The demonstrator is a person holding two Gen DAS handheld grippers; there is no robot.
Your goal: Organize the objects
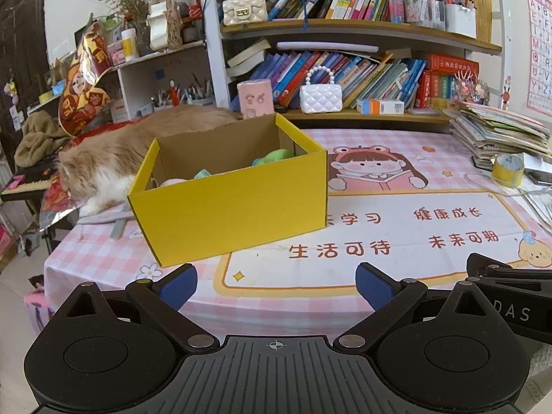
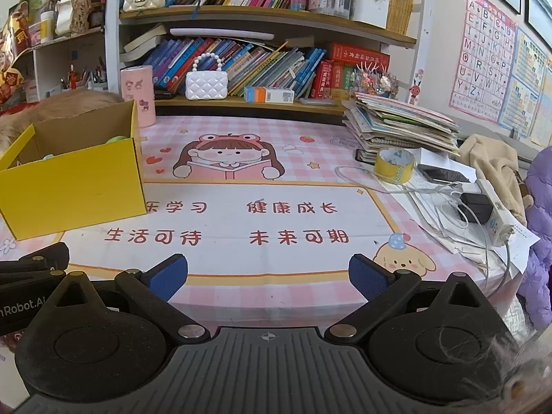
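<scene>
A yellow cardboard box (image 1: 234,207) stands open on the pink checked tablecloth (image 1: 345,269), left of centre. Inside it lie a green toy (image 1: 276,156), a small teal one (image 1: 203,173) and a pink one (image 1: 172,182), mostly hidden by the box wall. The box also shows at the left in the right wrist view (image 2: 76,186). My left gripper (image 1: 276,284) is open and empty, near the table's front edge, short of the box. My right gripper (image 2: 268,276) is open and empty over the tablecloth (image 2: 276,255), right of the box.
An orange cat (image 1: 138,148) lies behind and left of the box. A pink cylinder (image 2: 138,95) and white purse (image 2: 206,82) stand at the back by the bookshelf. A book stack (image 2: 400,124), yellow tape roll (image 2: 393,164), phone, cables and power strip (image 2: 490,207) crowd the right side.
</scene>
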